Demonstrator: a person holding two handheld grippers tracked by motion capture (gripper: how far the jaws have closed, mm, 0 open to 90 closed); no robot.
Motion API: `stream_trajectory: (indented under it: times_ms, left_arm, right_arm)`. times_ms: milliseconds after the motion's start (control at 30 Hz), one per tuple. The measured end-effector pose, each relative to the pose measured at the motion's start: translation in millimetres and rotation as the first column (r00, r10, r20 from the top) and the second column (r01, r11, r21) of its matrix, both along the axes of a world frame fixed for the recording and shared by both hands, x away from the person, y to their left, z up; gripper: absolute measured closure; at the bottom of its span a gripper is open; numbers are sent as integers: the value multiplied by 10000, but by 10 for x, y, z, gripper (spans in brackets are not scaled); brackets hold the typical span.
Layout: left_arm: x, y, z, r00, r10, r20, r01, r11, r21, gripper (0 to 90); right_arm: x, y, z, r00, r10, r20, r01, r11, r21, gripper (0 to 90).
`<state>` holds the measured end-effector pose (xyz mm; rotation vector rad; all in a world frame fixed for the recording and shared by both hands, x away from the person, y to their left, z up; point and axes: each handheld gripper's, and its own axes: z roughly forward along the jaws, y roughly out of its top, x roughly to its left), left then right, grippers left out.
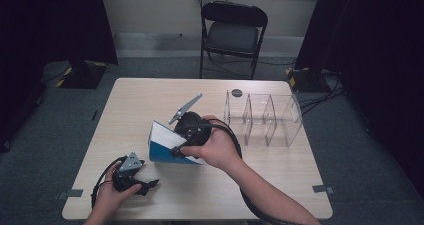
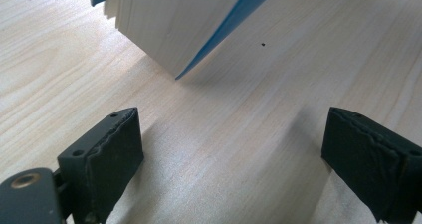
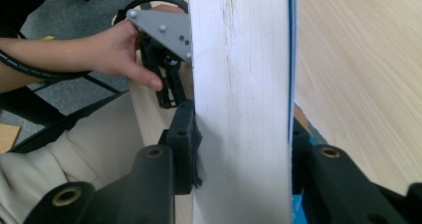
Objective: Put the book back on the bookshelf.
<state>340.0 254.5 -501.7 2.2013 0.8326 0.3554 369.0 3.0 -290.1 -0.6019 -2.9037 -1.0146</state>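
Observation:
A thick book with blue covers and white page edges (image 1: 165, 146) is tilted up off the table, one corner low. My right gripper (image 1: 186, 146) is shut on it; in the right gripper view both black jaws press the book (image 3: 241, 109) across its thickness. My left gripper (image 1: 150, 185) rests near the front left of the table, open, with nothing between its pads (image 2: 112, 154). In the left gripper view the book's lower corner (image 2: 176, 25) hangs just beyond the jaws, apart from them.
A clear plastic organiser with three compartments (image 1: 262, 117) stands at the right back of the table (image 1: 250, 185). A small black disc (image 1: 236, 92) lies behind it. A black folding chair (image 1: 232, 32) stands beyond the table's far edge.

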Motion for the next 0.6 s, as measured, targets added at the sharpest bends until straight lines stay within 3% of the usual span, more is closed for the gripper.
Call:
stream_trajectory:
  times_ms: [100, 200, 400, 600]
  left_arm:
    - [1, 1, 0, 10000, -11, 5, 11, 10000, 9, 86]
    - [5, 1, -2, 10000, -31, -9, 31, 10000, -28, 84]
    - [9, 4, 0, 10000, -57, 43, 57, 10000, 31, 82]
    - [9, 3, 0, 10000, -56, 53, 56, 10000, 33, 82]
  right_arm:
    - [134, 47, 46, 9992, -132, -383, 133, 9999, 4, 609]
    - [192, 66, 67, 9991, -149, -408, 148, 9999, -12, 606]
    - [262, 96, 87, 9999, -81, -119, 83, 9998, 181, 600]
    - [299, 144, 112, 9976, 451, 527, -456, 9989, 74, 589]
